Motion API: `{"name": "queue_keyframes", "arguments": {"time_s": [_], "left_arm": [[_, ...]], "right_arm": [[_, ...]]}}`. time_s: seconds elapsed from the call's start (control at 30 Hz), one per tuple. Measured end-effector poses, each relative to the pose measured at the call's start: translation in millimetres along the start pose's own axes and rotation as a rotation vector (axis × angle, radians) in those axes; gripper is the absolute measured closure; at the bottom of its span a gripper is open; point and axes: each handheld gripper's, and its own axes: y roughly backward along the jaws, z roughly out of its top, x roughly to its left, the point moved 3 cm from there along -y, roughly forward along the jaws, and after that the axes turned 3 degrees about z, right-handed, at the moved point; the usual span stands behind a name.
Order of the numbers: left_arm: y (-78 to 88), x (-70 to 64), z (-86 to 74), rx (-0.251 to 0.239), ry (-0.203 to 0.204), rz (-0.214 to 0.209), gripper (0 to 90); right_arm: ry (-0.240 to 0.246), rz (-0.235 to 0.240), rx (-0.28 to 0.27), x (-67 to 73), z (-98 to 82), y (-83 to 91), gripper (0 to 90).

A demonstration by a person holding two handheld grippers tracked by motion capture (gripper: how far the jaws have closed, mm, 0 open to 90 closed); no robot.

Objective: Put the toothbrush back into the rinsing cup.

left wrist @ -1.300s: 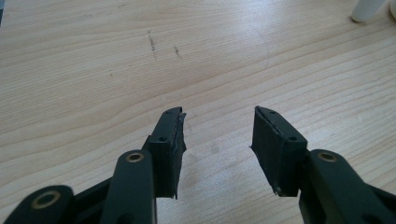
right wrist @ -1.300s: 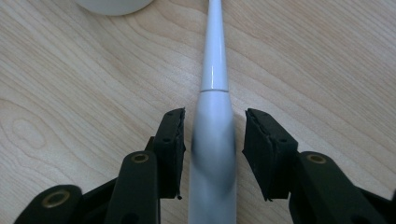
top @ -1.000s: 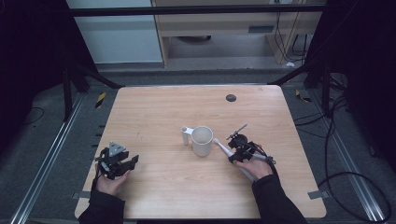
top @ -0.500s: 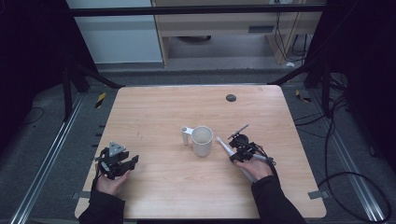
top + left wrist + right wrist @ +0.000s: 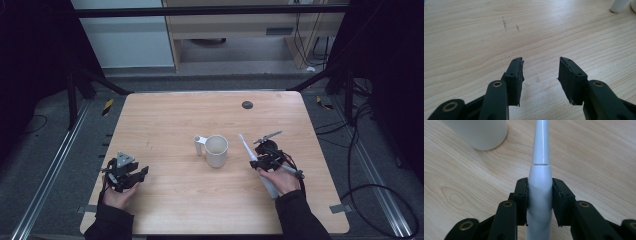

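- While my right tongs (image 5: 255, 159) grip the white electric toothbrush (image 5: 539, 182) around its thick handle, both pads pressing on it, I'd call the pick-up done.
- From the high view, that toothbrush (image 5: 248, 150) lies slanted in the grip, its thin head end pointing up and away toward the far side of the tabletop (image 5: 175, 115), its butt end running back under my right hand (image 5: 280, 177).
- Those jaws had been closing on the handle within the last second and now sit firm against it; in the right gripper view the brush looks raised off the wood, though I cannot be sure of the gap.
- Just beside the brush's head stands the white mug (image 5: 216, 150), upright, open mouth up, handle (image 5: 199, 145) turned away from my right hand. It looks empty from above.
- What is left, as I judge it: carry the brush over the mug's rim, tip it upright and stand it inside, then let go.
- My left tongs (image 5: 540, 75) stand open with nothing between them, resting low over bare wood well apart from the mug, idle for now.
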Motion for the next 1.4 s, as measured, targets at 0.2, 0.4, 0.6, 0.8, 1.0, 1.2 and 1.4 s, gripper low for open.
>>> {"name": "queue_keyframes", "arguments": {"time_s": [0.2, 0.4, 0.6, 0.8, 1.0, 1.2, 1.4], "left_arm": [[-0.4, -0.4, 0.0, 0.003, -0.002, -0.002, 54.0], [-0.1, -0.2, 0.2, -0.001, 0.002, -0.002, 54.0], [0.6, -0.3, 0.4, -0.009, 0.004, 0.0, 53.9], [0.5, -0.1, 0.2, -0.01, 0.004, 0.001, 53.6], [0.8, 0.1, 0.3, -0.013, 0.004, 0.005, 53.3], [0.0, -0.1, -0.4, -0.012, 0.005, 0.005, 52.4], [0.1, -0.1, -0.5, -0.015, 0.004, 0.006, 51.6]], "right_arm": [[-0.015, 0.005, -0.082, -1.2, -0.9, 18.6, 67.6], [-0.024, 0.009, -0.215, 0.2, 3.4, 38.8, 67.6], [-0.073, 0.027, -0.398, -0.4, 10.4, 52.8, 67.6], [-0.112, 0.01, -0.541, -0.5, 18.7, 61.3, 67.6], [-0.139, -0.004, -0.655, 4.5, 31.6, 65.4, 67.5], [-0.151, -0.011, -0.74, 12.0, 43.8, 68.3, 67.6], [-0.163, -0.002, -0.801, 18.6, 57.1, 71.7, 67.5]]}}
